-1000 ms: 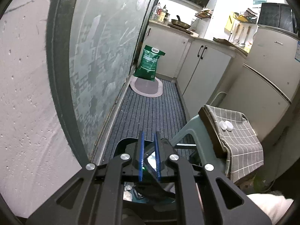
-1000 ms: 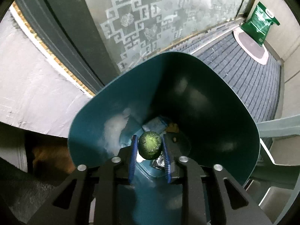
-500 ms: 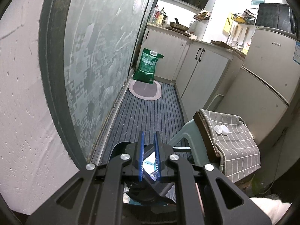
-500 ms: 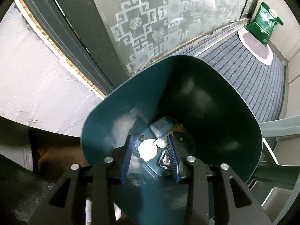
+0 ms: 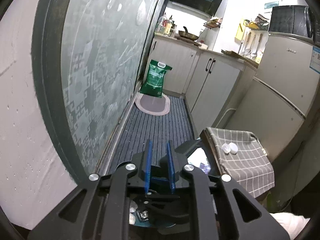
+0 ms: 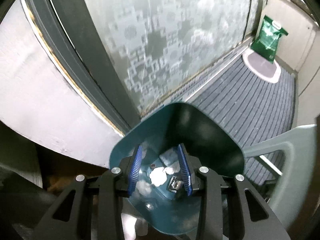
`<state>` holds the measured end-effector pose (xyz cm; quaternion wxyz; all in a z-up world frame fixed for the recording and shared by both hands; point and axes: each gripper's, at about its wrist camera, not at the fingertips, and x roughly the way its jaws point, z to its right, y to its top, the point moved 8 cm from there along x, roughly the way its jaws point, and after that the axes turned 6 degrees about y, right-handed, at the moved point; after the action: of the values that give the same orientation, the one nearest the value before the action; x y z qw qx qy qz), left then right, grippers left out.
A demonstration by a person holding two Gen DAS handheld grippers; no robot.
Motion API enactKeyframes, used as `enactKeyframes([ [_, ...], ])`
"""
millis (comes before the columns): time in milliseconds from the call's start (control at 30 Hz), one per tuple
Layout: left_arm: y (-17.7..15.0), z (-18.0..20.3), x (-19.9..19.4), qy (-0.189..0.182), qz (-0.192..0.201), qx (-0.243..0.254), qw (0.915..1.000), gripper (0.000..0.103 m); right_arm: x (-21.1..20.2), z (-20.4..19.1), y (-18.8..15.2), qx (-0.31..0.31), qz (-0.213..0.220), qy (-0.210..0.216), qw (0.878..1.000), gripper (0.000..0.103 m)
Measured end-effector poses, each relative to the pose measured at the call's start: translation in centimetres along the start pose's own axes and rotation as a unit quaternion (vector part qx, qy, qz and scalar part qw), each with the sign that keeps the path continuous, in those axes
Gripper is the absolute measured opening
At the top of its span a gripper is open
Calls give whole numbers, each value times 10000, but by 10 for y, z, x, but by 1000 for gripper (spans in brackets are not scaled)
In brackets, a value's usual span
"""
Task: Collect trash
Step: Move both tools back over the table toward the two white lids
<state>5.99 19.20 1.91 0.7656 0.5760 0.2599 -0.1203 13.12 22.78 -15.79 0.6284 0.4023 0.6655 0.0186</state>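
Observation:
A teal trash bin (image 6: 210, 138) stands on the floor by the frosted glass door. White crumpled paper (image 6: 158, 177) and other scraps lie at its bottom. My right gripper (image 6: 160, 170) is open and empty above the bin's mouth. My left gripper (image 5: 159, 166) has its blue pads a narrow gap apart with nothing between them, above the bin's dark rim (image 5: 188, 150). Part of the bin's inside with trash (image 5: 200, 161) shows to its right. Two small white caps (image 5: 230, 148) lie on a checked cloth (image 5: 246, 160) over a stool.
The frosted patterned glass door (image 5: 100, 70) runs along the left. A striped grey floor mat (image 5: 158, 126) leads to a green bag (image 5: 156, 78) and an oval rug (image 5: 153, 103). White cabinets (image 5: 212, 84) and a fridge (image 5: 280, 92) stand on the right. A pale plastic stool (image 6: 290, 140) is beside the bin.
My right gripper opened and let go of the green round item, which is no longer seen. It then rose away from the bin. My left gripper lifted and shifted slightly.

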Motion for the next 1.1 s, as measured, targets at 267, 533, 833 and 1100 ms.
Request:
enactKeyframes([
  [267,14,25,-9,-113,212,50,9997,24,-60,12,5,-69,556,-191,9982,37],
  [533,15,56,2,-154,197,267,9993,26,-109,44,-1,46,976,-425,9943,37],
  [833,0,85,29,-203,-91,451,9987,31,-152,97,-23,355,1256,-782,9884,46],
  [1100,-5,113,42,-285,-172,629,9975,36,-172,144,-49,649,1293,-1091,9834,46],
])
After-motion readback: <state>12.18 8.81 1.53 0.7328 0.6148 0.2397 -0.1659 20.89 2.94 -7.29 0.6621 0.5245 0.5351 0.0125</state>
